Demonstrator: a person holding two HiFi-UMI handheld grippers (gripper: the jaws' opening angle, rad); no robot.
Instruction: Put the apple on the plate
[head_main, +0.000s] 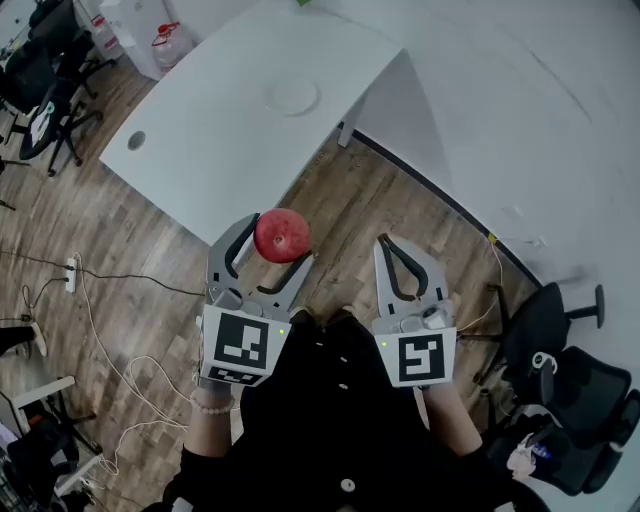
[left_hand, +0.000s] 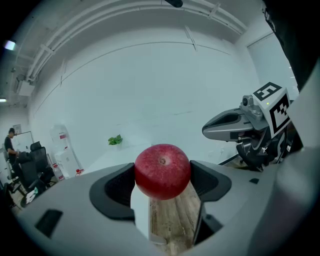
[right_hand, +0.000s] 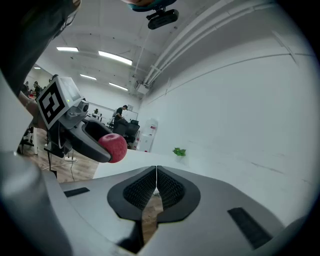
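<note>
A red apple is clamped between the jaws of my left gripper, held in the air over the wooden floor, short of the white table. From the left gripper view the apple fills the gap between the two dark pads. A white plate lies on the table's far part, hard to make out against the top. My right gripper is level beside the left one, its jaws shut with nothing in them; its own view shows the ribbed pads meeting and the apple off to the left.
A small green plant stands at the table's far end by the wall. Water bottles stand beyond the table. Black office chairs sit at the right and upper left. A power strip and cables lie on the floor at the left.
</note>
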